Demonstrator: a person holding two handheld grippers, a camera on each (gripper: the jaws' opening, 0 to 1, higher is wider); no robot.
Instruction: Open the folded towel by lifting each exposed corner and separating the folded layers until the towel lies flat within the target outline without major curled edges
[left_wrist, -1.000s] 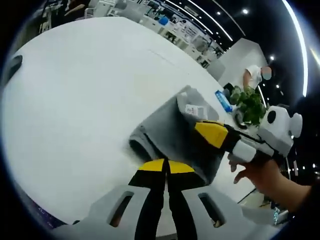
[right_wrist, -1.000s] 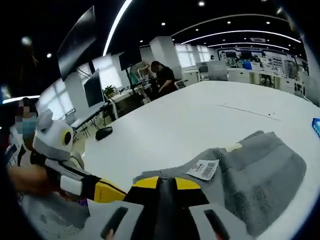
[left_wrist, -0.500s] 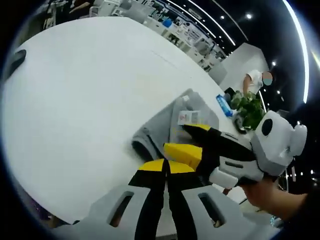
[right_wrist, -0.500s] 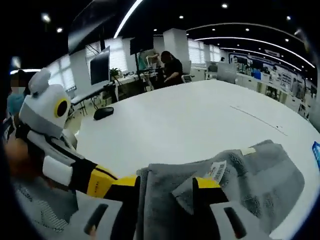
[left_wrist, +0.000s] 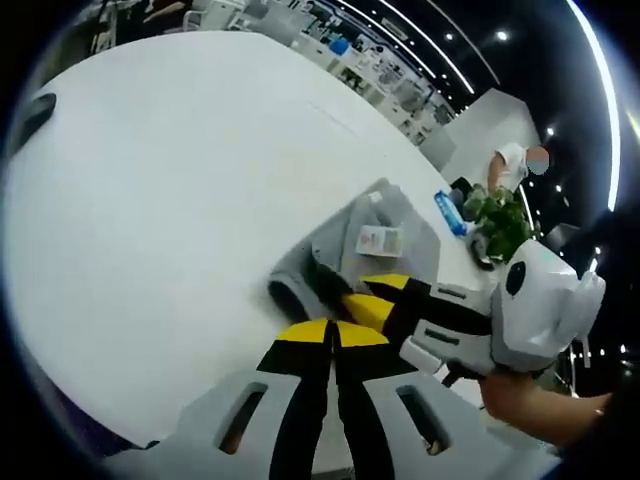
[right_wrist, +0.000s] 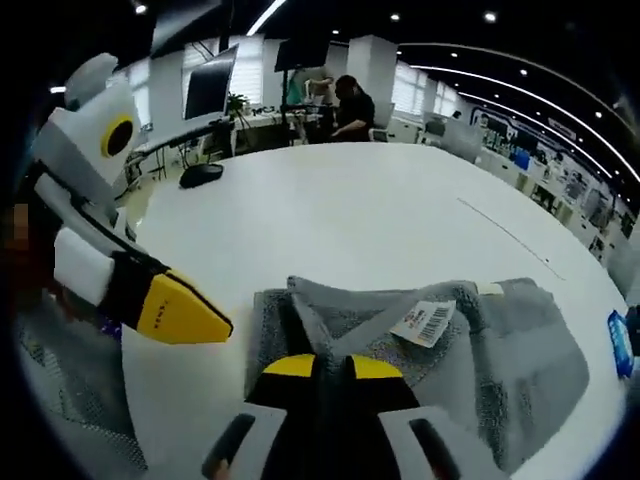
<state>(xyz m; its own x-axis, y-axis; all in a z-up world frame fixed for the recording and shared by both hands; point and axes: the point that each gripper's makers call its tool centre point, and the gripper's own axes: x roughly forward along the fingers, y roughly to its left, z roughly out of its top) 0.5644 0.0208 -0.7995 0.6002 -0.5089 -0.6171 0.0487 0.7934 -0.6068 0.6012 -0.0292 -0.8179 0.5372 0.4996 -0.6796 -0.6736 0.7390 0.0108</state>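
The grey folded towel (left_wrist: 375, 225) lies on the white table (left_wrist: 170, 200), its white barcode label (left_wrist: 380, 240) facing up. My left gripper (left_wrist: 331, 332) is shut just short of the towel's near edge, with nothing between its tips. My right gripper (left_wrist: 372, 297) comes in from the right, down on the towel's near edge. In the right gripper view the towel (right_wrist: 470, 350) and its label (right_wrist: 430, 322) spread ahead, and my right gripper (right_wrist: 320, 366) is shut where a raised fold meets its tips. The left gripper (right_wrist: 180, 310) rests on bare table beside the towel's left edge.
A blue packet (right_wrist: 620, 345) lies past the towel's far end, near a green plant (left_wrist: 497, 215). A black mouse (right_wrist: 200, 175) sits by the far table edge. A thin line (right_wrist: 505, 232) marks the tabletop. A person (right_wrist: 350, 105) works at desks with monitors behind.
Half a second ago the right gripper's jaws stood open around the towel's near edge; now they have shut on it. The left gripper has stayed shut and still.
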